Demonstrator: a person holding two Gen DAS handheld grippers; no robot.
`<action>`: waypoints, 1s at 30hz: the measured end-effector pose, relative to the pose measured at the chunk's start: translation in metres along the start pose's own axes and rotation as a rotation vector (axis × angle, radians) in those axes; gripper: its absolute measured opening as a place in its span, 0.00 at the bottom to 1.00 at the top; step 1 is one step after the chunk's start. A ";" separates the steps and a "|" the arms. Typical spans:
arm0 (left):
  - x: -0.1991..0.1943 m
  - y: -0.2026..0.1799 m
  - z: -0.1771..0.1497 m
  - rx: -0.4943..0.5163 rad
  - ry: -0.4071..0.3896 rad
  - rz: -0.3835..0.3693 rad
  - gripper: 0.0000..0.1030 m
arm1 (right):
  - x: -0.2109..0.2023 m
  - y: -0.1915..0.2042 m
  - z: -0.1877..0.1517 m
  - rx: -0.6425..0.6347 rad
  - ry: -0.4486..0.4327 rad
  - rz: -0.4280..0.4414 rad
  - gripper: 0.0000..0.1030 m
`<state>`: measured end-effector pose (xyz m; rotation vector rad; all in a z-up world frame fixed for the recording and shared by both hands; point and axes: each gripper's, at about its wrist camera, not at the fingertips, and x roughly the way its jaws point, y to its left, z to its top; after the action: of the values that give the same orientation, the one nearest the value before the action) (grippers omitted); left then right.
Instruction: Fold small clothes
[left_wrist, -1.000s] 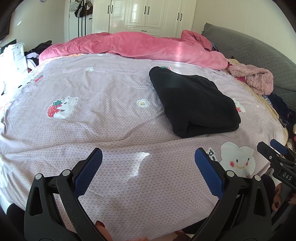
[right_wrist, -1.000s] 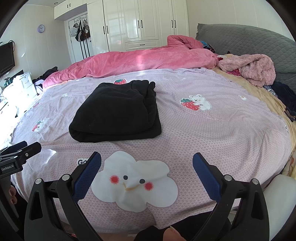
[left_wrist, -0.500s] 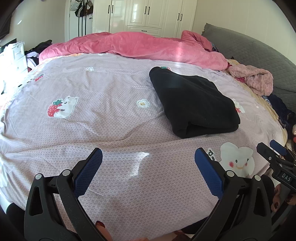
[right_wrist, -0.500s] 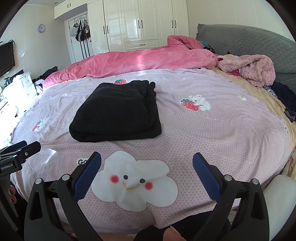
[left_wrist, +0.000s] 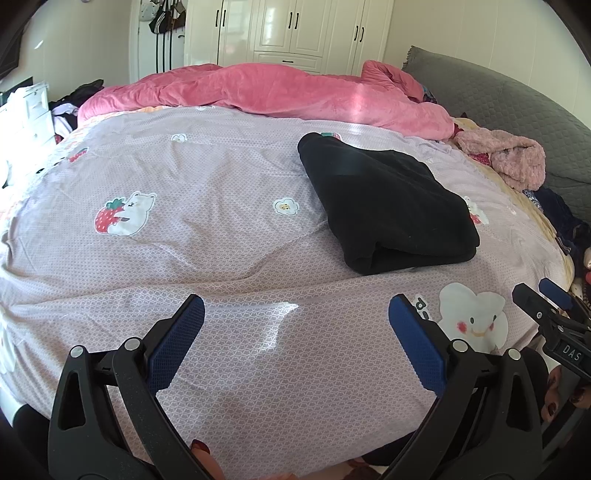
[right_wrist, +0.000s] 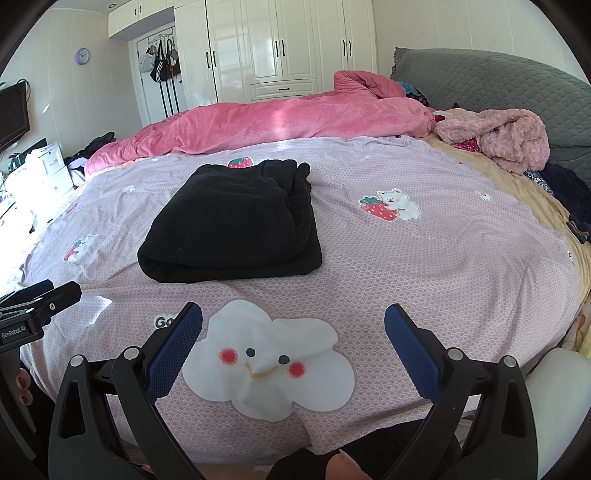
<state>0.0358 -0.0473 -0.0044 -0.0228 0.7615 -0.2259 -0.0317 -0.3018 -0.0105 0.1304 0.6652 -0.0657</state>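
**Right wrist view: folded black garment at rest, both grippers withdrawn and empty**

Right wrist view shows the black garment (right_wrist: 232, 221) lying folded in a thick rectangular bundle on the lilac bedsheet (right_wrist: 443, 258), just beyond a printed cloud face (right_wrist: 266, 358). Its rounded fold faces the camera; loose layered edges lie along its right side. The fabric looks soft, plush and light, likely to sag if lifted by one corner, so a grasp across the stacked right-hand edges would probably keep the layers together. The right gripper (right_wrist: 293, 321) hangs near the bed's edge with fingers spread wide, holding nothing. The left gripper (left_wrist: 295, 314) is likewise wide and empty, the garment (left_wrist: 384, 206) ahead to its right. A pink duvet (right_wrist: 295, 118) lies behind. Compared with one second earlier, garment and grippers are essentially unmoved.
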 end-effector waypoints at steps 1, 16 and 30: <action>0.000 0.000 0.000 -0.001 0.001 -0.002 0.91 | 0.000 0.000 0.000 0.000 0.000 0.000 0.96; 0.000 0.000 -0.001 0.002 0.004 -0.003 0.91 | -0.001 -0.008 0.000 0.003 0.000 -0.008 0.96; 0.000 0.017 0.002 0.021 0.032 -0.003 0.91 | -0.009 -0.043 -0.005 0.082 0.005 -0.123 0.96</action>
<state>0.0407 -0.0306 -0.0052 -0.0009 0.7908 -0.2376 -0.0458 -0.3441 -0.0130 0.1682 0.6754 -0.2106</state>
